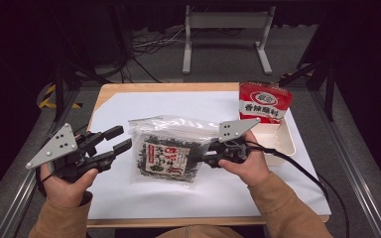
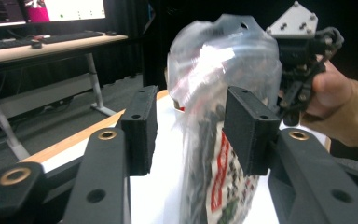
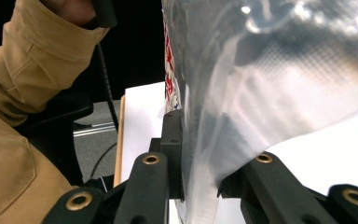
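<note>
While the left hand [image 1: 65,184] rests low at the table's near left edge, the left gripper [image 1: 121,139] points right toward the clear snack bag [image 1: 164,156]; its jaws stand apart, just left of the bag's edge in the high view. In the left gripper view the bag [image 2: 223,93] rises between the two pads, and no pad presses on it. The right hand [image 1: 250,166] reaches in from the bag's right side, with the right gripper [image 1: 198,158] pointing left. Its jaws are clamped on the bag's right edge, where the film [image 3: 223,121] is pinched. The bag stands over the white sheet [image 1: 129,106] at mid-table; a red packet [image 1: 264,102] stands in a cream tray [image 1: 284,144] behind.
</note>
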A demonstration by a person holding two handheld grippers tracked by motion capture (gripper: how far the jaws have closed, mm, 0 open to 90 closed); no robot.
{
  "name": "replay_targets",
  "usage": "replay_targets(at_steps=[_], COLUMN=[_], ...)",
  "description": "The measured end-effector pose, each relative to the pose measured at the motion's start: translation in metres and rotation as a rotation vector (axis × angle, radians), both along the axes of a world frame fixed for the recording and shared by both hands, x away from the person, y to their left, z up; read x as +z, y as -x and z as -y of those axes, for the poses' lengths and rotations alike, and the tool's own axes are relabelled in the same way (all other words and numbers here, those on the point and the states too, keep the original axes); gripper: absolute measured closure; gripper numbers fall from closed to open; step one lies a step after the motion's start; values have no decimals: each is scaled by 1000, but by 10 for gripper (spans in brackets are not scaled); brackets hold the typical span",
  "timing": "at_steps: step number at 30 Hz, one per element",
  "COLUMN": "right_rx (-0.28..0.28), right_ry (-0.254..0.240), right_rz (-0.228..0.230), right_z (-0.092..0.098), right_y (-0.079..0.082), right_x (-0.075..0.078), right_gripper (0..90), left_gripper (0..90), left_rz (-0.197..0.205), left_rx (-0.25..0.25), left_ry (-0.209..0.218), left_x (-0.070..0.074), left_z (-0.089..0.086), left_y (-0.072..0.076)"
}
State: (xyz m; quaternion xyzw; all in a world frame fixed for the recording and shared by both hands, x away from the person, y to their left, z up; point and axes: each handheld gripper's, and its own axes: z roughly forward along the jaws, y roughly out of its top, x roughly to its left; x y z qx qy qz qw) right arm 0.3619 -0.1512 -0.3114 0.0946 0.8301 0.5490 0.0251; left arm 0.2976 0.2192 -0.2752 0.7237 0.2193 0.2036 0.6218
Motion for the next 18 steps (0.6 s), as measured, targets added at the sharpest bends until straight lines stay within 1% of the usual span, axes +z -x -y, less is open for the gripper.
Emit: replay_targets(at_steps=[4, 6, 7, 10, 12, 17, 18], right_rx=[-20, -31, -31, -59, -76, -98, -104], right_ry=[24, 39, 39, 72, 81, 90, 93], right_rz=[19, 28, 28, 50, 57, 67, 69], right_z=[11, 16, 16, 28, 35, 47, 50], right_y=[1, 1, 1, 0, 0, 1, 1], right_x=[11, 16, 16, 25, 30, 39, 41], right_gripper=[763, 763, 763, 762, 763, 762, 763], left_gripper=[513, 505, 500, 481, 474, 459, 452], left_rz=[-4, -10, -10, -21, -30, -43, -42], left_rx=[9, 13, 13, 20, 25, 32, 33], left_ry=[-1, 5, 5, 14, 20, 16, 25], left_x=[0, -1, -1, -3, -5, -8, -9], left_z=[-2, -3, -3, -6, -7, -8, -8], left_y=[0, -1, -1, -3, -5, -8, -8])
